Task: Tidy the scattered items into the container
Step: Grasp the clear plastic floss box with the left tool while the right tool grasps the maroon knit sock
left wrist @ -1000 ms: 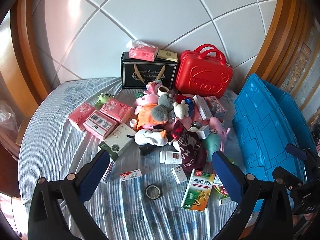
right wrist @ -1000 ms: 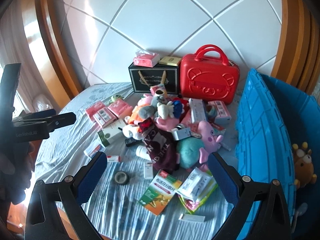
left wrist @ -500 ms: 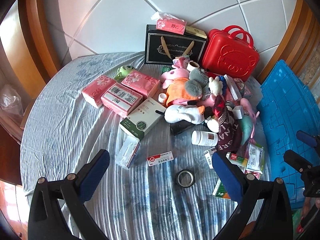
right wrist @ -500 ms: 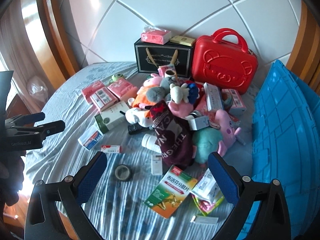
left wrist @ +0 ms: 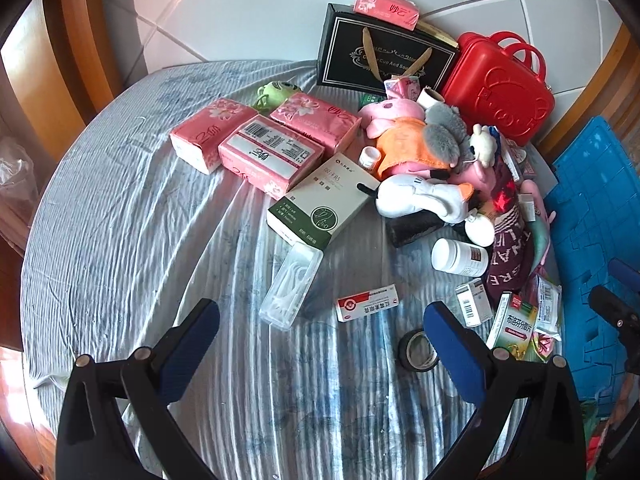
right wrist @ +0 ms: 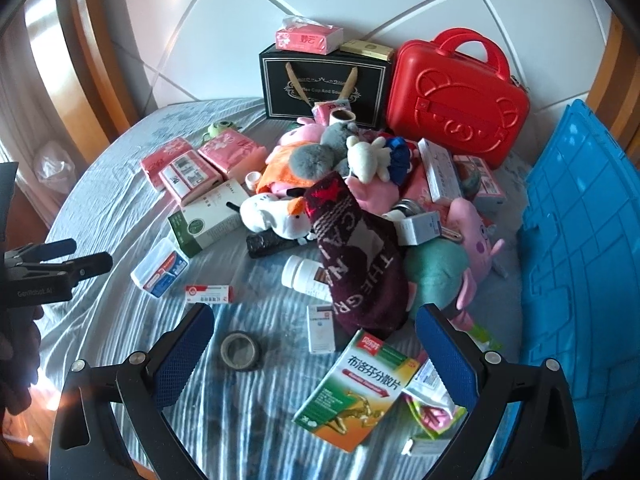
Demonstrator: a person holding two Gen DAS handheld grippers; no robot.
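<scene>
Hovering above the near part of a round table covered in a striped blue cloth (left wrist: pixel 120 240): left gripper (left wrist: pixel 320 344), fingers spread wide, nothing between them. Same for the right gripper (right wrist: pixel 314 352), fingers wide and empty, over a roll of dark tape (right wrist: pixel 241 351) and a green-and-orange medicine box (right wrist: pixel 360 388). Lying just ahead of the left gripper: a clear plastic case (left wrist: pixel 292 286) and a small red-and-white box (left wrist: pixel 368 303), apart from each other, with open cloth around both. Bare cloth along the whole left and near-left rim of the table; free room there. Crowded centre and right: pink tissue packs (left wrist: pixel 256 144) side by side, touching a white-and-green box (left wrist: pixel 324 204); a heap of soft toys (right wrist: pixel 340 168); a dark red knitted sock (right wrist: pixel 356 264) draped over a white pill bottle (right wrist: pixel 304 274). Standing at the far edge against the tiled wall: black gift bag (right wrist: pixel 324 80) and red case (right wrist: pixel 456 100), side by side. Blue crate (right wrist: pixel 580 260), the container, at the right edge of the table, its ribbed wall close to the toy heap; inside not visible. Wooden trim beyond the rim on both sides.
</scene>
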